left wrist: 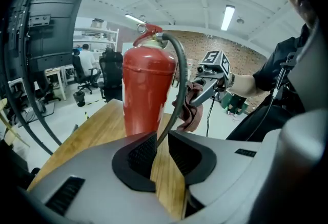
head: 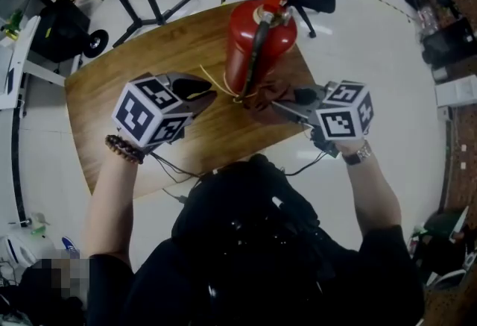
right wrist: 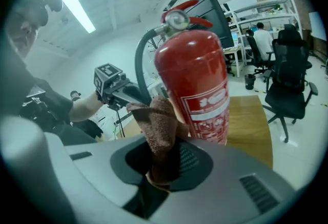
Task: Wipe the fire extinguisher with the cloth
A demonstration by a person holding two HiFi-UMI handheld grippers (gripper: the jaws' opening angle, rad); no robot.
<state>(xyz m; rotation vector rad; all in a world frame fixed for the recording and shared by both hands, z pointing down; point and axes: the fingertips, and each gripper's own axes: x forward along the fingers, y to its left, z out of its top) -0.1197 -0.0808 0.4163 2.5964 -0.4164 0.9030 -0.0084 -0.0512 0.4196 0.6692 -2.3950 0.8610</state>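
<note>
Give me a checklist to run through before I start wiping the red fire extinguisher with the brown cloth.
1. Brown fuzzy cloth clamped in the right hand-held gripper: ok.
2. Red metal fire extinguisher standing upright on the wooden table: ok.
3. Cloth pressed against the cylinder: cannot tell; it sits close beside the lower body.
4. Left hand-held gripper steadying the extinguisher: not ok; its jaws stand apart and grip nothing.
5. Black rubber hose out of the wiping path: not ok; it hangs down the cylinder's side, with its lower end by the left jaws.
</note>
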